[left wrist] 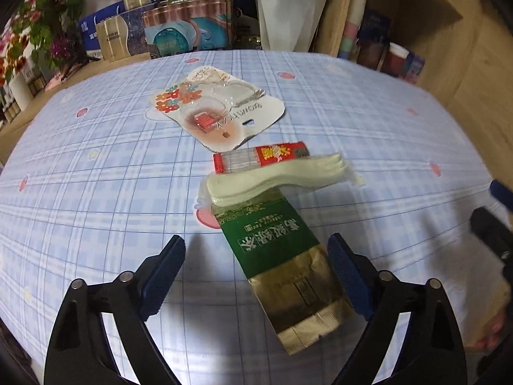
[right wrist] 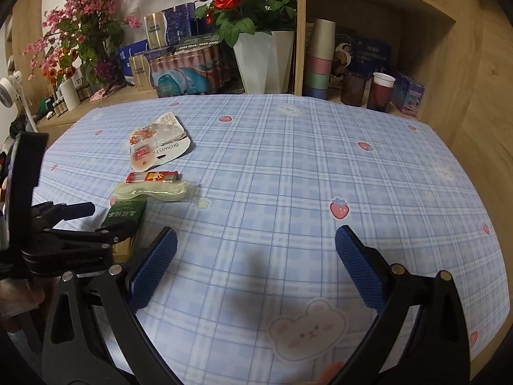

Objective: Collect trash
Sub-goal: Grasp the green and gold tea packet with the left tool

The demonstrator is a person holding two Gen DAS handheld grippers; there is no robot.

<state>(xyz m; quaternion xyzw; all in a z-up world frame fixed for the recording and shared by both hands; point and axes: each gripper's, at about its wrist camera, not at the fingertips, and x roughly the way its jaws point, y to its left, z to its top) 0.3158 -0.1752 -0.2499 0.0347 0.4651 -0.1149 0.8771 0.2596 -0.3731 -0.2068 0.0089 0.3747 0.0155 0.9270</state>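
- We see left tool (left wrist: 256, 276) wide open, straddling green-gold tea pouch (left wrist: 282, 269) on bench (left wrist: 96, 160), pads not touching.
- Right tool (right wrist: 256, 266) wide open, empty, over bare bench.

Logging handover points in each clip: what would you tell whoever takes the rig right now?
Left claw: open, straddling the green-and-gold tea packet, pads not pressing.
Right claw: open, empty, over bare tablecloth.
Trash in a row on the table: blister card, red wrapper, pale plastic sleeve overlapping the packet's far end.
Done: nothing collected.
Left: all four pieces; no bin in view.
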